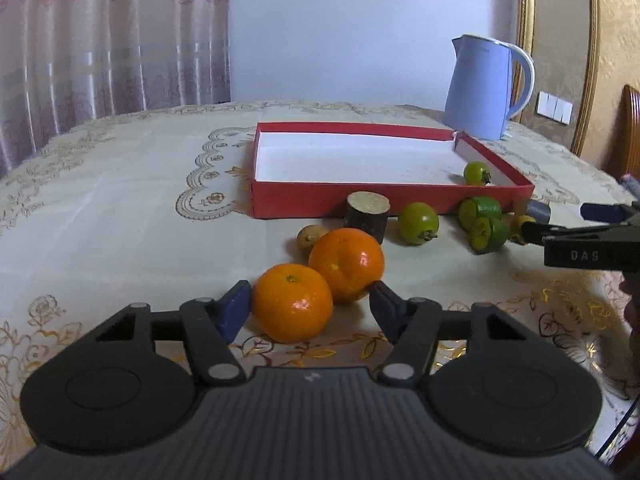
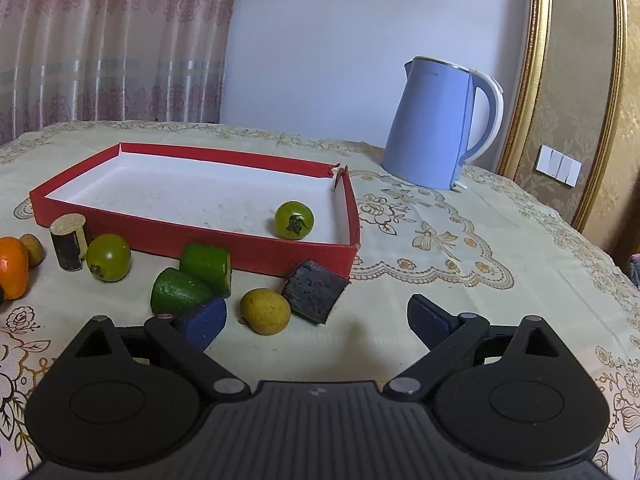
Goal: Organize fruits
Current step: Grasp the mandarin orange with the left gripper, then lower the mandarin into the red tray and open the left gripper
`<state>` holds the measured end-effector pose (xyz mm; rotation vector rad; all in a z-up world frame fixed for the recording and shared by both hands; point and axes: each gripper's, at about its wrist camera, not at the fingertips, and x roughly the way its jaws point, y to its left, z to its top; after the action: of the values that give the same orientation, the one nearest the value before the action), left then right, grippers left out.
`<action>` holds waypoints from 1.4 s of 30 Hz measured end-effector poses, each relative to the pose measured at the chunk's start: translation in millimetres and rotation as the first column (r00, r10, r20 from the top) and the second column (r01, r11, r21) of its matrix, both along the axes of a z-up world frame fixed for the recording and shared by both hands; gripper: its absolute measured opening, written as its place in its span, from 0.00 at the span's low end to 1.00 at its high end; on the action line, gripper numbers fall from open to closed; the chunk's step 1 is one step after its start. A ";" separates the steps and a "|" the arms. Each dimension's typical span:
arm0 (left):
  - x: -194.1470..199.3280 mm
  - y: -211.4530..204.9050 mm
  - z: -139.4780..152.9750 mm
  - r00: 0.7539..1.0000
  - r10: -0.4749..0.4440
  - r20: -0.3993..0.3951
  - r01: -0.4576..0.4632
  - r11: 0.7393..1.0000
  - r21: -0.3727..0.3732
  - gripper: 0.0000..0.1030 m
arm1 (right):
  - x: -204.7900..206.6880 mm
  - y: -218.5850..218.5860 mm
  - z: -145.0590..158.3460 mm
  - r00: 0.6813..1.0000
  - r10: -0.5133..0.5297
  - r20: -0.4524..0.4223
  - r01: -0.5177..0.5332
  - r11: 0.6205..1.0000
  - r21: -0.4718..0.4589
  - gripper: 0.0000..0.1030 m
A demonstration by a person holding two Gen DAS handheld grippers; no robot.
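Oranges (image 1: 292,306) sit low centre on the tabletop (image 1: 120,220), the nearer one between the left hand-held gripper (image 1: 310,304)'s parted, untouching pads; closing off-centre could nudge the touching orange (image 1: 346,264). Right hand-held gripper (image 2: 316,320) gapes empty.

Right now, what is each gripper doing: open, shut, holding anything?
Left gripper: open, jaws around the near orange, no firm grip visible.
Right gripper: open wide, holding nothing.
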<state>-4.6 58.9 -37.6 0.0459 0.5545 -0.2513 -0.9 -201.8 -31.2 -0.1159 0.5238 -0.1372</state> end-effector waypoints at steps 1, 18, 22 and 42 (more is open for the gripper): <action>-0.2 -0.5 -0.3 1.000 -0.004 0.006 0.004 1.000 0.006 0.60 | 0.1 -0.3 0.0 1.000 0.000 -0.001 0.000 1.000 0.001 0.95; -4.1 6.5 1.7 1.000 0.020 0.014 -0.021 1.000 0.023 0.38 | 2.8 1.2 -2.1 1.000 0.014 -0.015 -0.014 1.000 -0.008 0.96; -4.5 9.9 8.4 0.999 0.026 0.023 -0.026 1.000 0.016 0.38 | -1.0 3.7 -0.9 0.999 0.046 0.006 -0.046 0.999 -0.015 0.96; 108.0 -28.1 54.8 0.997 0.020 0.073 -0.019 1.000 -0.016 0.38 | 11.6 10.9 -10.6 0.989 0.110 -0.103 -0.112 0.994 -0.014 0.99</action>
<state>103.4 30.8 17.3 0.0345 0.4796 -0.2338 10.6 -190.9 -41.7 -0.1721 0.6171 -0.0278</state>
